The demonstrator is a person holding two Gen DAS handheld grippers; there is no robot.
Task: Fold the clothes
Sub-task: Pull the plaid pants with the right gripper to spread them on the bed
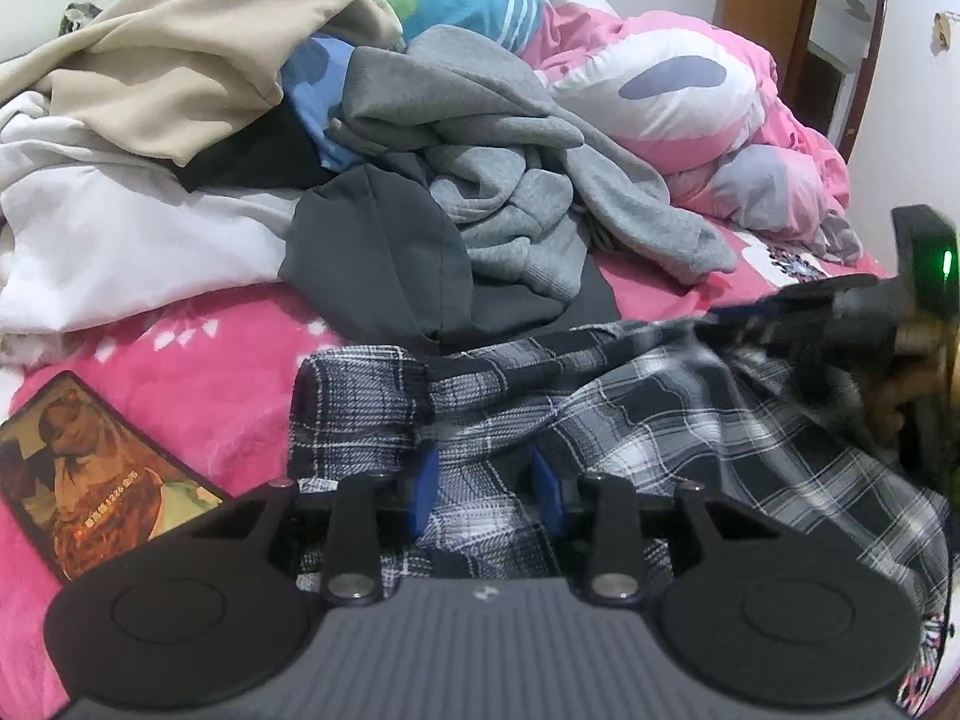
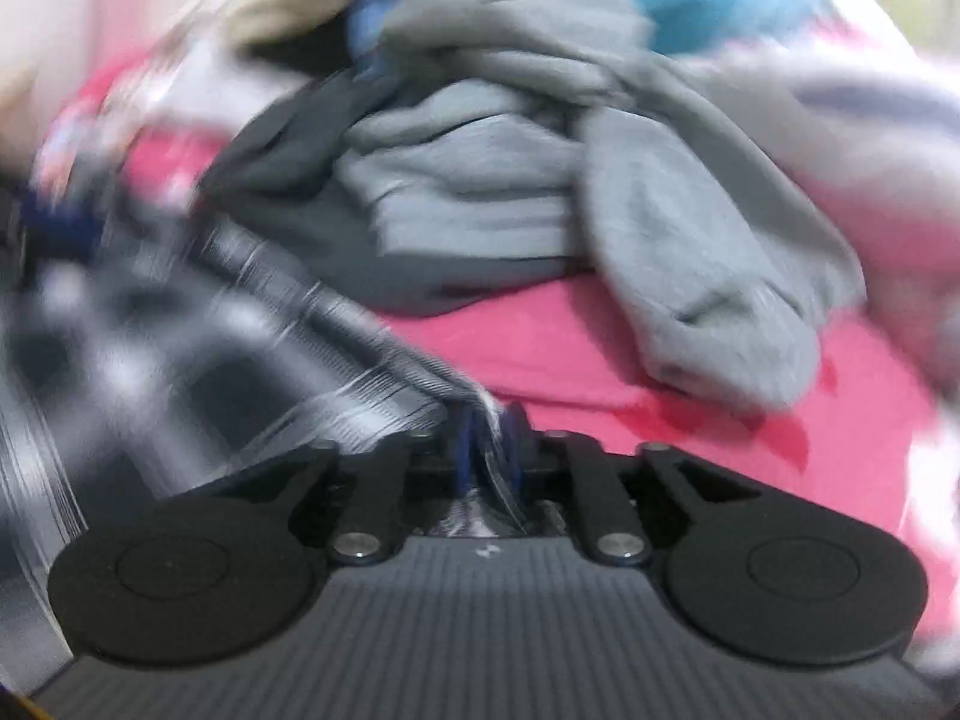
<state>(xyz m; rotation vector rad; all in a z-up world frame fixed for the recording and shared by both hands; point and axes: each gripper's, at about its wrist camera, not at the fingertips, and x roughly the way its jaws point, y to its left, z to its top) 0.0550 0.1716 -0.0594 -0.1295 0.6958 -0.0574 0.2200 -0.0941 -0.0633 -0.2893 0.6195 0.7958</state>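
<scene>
Plaid shirt [image 1: 630, 420] between both tongs

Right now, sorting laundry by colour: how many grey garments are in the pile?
2 that I can tell: a light grey sweatshirt crumpled mid-pile, and a dark grey piece lying in front of it and partly beneath it. More may be buried underneath.

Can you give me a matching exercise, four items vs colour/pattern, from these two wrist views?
Items:
1. shirt
2. hoodie
3. card
4. bedsheet

Colours:
A. pink
B. black-and-white plaid
C. brown-gold with a printed figure
D. light grey

Pairs: 1-B, 2-D, 3-C, 4-A
</scene>
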